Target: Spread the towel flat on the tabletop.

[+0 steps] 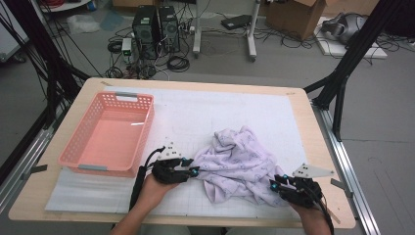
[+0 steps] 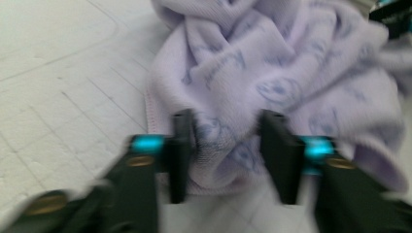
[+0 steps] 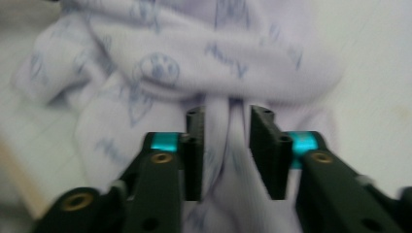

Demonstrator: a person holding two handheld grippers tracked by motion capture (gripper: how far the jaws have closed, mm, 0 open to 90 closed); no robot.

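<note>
no readable text, blue cloth print too blurred

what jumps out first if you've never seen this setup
A crumpled lilac printed cloth lies heaped on the table's white mat, near the front edge. The left gripper and right gripper flank it, jaws apart with folds between them. An empty pink basket sits at the left.

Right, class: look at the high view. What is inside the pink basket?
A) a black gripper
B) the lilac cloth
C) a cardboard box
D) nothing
D: the pink basket shows a bare floor, while the crumpled lilac cloth lies on the table's white mat to its right, apart from it.
</note>
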